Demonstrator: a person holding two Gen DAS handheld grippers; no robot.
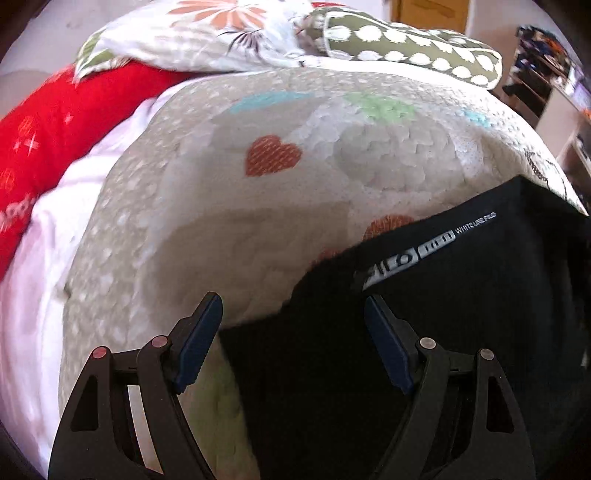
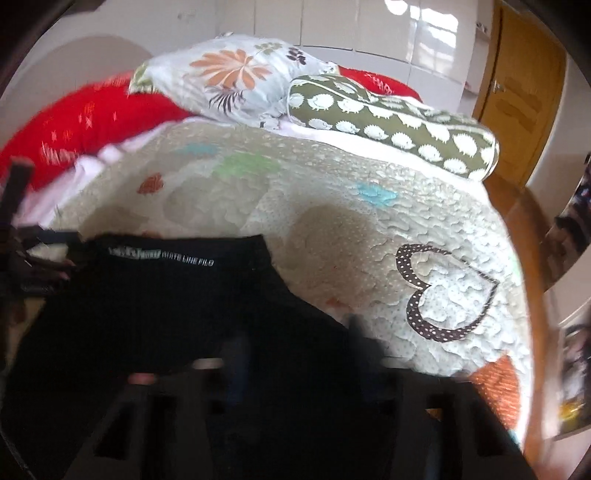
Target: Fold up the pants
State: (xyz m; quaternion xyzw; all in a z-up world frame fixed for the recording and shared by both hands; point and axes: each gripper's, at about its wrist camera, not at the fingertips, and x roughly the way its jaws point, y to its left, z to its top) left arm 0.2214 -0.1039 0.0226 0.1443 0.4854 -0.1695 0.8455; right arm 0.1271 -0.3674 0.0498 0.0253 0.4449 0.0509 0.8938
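Observation:
The black pants (image 1: 461,295) with white lettering lie folded on the quilted bedspread (image 1: 258,206). My left gripper (image 1: 293,314) is open, its blue-padded fingers (image 1: 195,343) apart just above the pants' left edge, holding nothing. In the right wrist view the pants (image 2: 166,295) fill the lower left. My right gripper (image 2: 288,354) is over them, but its fingers are dark and motion-blurred against the black cloth. The left gripper (image 2: 22,251) shows at the far left of that view.
A red blanket (image 1: 55,122), a floral pillow (image 1: 207,33) and a green patterned bolster (image 1: 413,48) lie at the head of the bed. The bed's right edge (image 2: 524,295) drops to a wooden floor. A wooden door (image 2: 524,85) stands at the back right.

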